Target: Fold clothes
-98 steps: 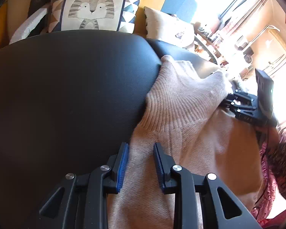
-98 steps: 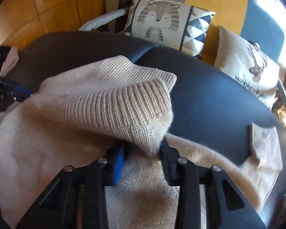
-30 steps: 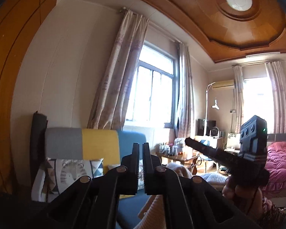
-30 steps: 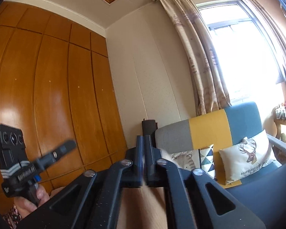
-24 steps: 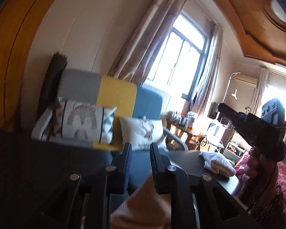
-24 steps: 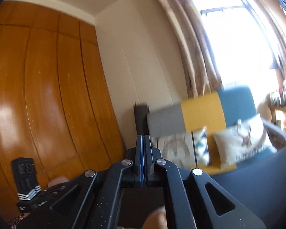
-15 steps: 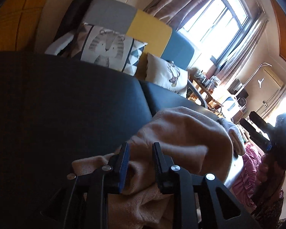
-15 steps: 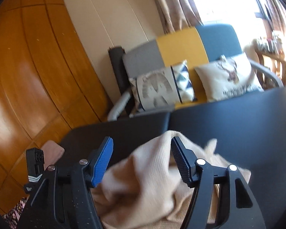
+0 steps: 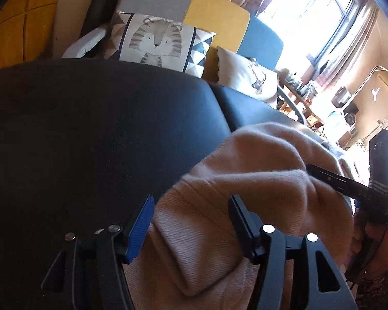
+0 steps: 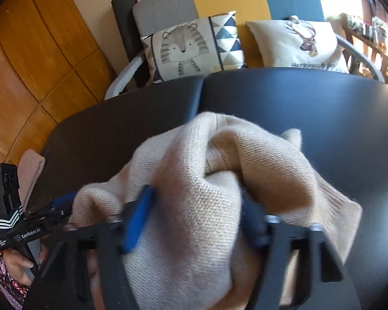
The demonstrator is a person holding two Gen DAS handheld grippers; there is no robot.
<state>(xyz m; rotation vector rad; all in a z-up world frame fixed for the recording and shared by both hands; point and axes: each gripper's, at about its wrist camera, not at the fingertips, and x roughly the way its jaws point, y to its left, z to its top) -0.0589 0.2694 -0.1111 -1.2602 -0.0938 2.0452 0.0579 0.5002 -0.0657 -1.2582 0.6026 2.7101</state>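
A beige knit sweater (image 9: 258,160) lies bunched in a heap on the black padded surface (image 9: 90,129). My left gripper (image 9: 191,214) stands open, its jaws wide apart, with a loose fold of the sweater between them. My right gripper (image 10: 196,211) is open too; the sweater (image 10: 219,160) bulges up between and over its fingers, hiding the fingertips. In the left wrist view the right gripper (image 9: 313,169) reaches into the heap from the right. In the right wrist view the left gripper (image 10: 64,206) pokes into it from the left.
Behind the black surface (image 10: 323,116) stands a grey, yellow and blue sofa with a tiger cushion (image 9: 155,44) and a deer cushion (image 10: 297,44). A pink cloth (image 10: 29,170) lies at the surface's left edge. A person's hand (image 10: 15,263) holds the left gripper.
Both grippers were shut on the sweater and held it high. They came down to the black surface and opened, and the sweater dropped into a heap.
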